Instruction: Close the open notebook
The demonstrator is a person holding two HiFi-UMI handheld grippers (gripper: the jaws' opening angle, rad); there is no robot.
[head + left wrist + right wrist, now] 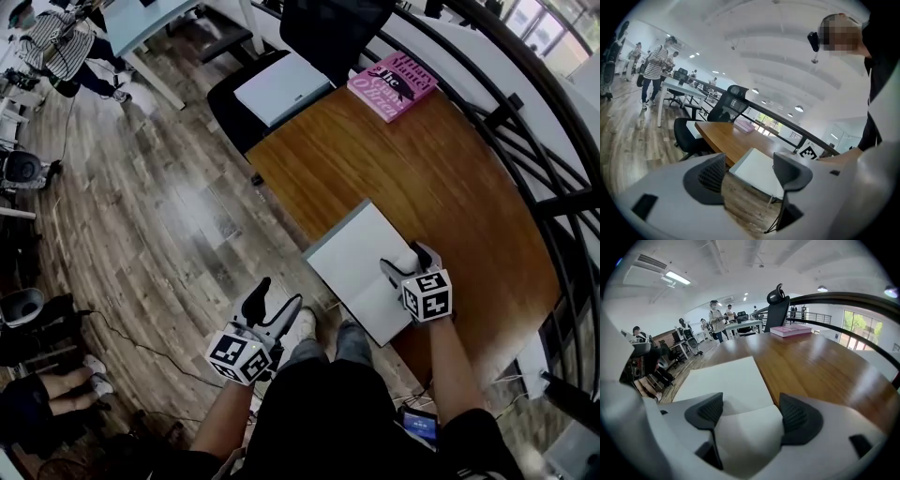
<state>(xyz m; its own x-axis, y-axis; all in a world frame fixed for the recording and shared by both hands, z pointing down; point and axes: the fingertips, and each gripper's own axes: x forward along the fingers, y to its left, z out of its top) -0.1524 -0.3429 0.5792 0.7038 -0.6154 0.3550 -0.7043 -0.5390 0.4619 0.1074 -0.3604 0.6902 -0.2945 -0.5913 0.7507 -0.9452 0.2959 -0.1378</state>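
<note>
The plain white notebook (359, 260) lies on the brown wooden table (422, 169) at its near corner, and the right gripper (408, 261) rests low over the notebook's near right edge, probably to catch the cover and fold it over. Its jaws stand apart with a raised white leaf between them, not visibly pinched. The left gripper (278, 298) hangs off the table over the floor, jaws apart and empty, apparently just out of the way.

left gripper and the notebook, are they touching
Apart. Head view shows the left gripper over the floor, a strip of it visible between gripper and notebook.
</note>
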